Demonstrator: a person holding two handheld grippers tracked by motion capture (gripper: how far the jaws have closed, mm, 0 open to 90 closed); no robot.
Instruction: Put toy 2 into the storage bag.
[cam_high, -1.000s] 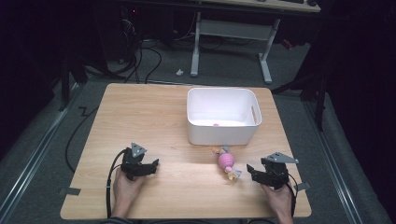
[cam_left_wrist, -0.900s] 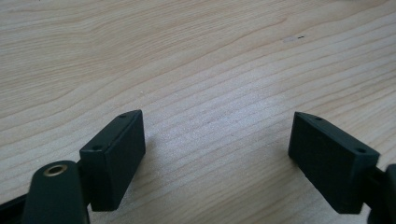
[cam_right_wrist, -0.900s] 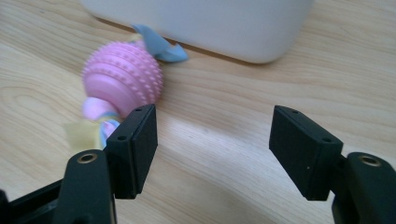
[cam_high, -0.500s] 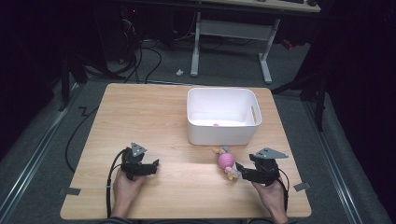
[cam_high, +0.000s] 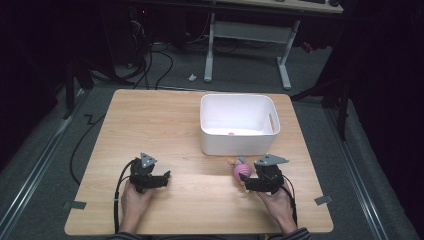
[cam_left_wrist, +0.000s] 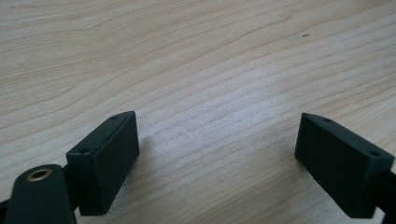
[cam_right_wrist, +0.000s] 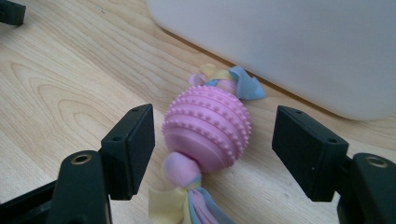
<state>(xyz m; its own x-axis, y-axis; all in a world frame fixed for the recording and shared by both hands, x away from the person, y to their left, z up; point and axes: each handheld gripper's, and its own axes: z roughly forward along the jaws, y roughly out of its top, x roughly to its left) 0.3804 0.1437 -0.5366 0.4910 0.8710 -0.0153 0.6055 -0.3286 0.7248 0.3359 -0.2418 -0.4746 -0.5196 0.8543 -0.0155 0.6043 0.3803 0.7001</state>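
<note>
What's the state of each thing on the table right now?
Left gripper: open, over bare wood.
Right gripper: open, jaws either side of the toy, not touching.
Pink ball toy: lying on the table beside the bin.
White bin: upright, small pink item inside.

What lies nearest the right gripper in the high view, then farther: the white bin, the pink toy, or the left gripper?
From the right gripper:
1. Pink toy, right at its jaws.
2. White bin, just behind the toy.
3. Left gripper, across the table.
</note>
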